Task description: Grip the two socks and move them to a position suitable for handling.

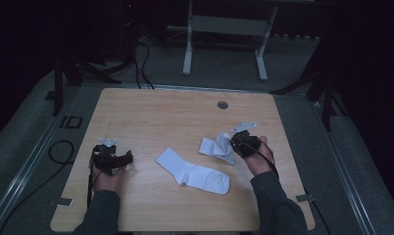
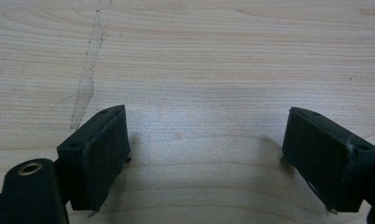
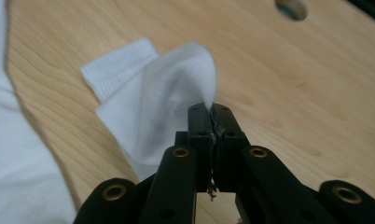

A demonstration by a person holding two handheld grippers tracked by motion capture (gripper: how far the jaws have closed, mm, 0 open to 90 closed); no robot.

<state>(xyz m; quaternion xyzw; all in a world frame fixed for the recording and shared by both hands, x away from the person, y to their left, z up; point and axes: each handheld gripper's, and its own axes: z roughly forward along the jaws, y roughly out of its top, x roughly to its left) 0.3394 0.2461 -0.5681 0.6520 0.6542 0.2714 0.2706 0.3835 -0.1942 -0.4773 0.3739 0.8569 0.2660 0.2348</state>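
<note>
At the lower left of the high view my left gripper point(image 1: 129, 157) rests low over the bare worktop point(image 1: 151, 112), jaws spread wide with nothing between them. In the left gripper view I see only wood grain between the two pads, so I judge it is parked there, ready to take a share of the cloth when needed.

In the middle of the high view, the flat sock point(image 1: 192, 172) lies spread out on the worktop, apart from both grippers; I read it as waiting for its partner.

To the right of centre, my right gripper point(image 1: 233, 142) is clamped tight on the second sock point(image 1: 217, 147). In the right gripper view the jaws meet on a peak of white fabric, pinched at an edge so the rest drapes down to the wood, its ribbed cuff point(image 3: 118, 70) lying at the upper left.
</note>
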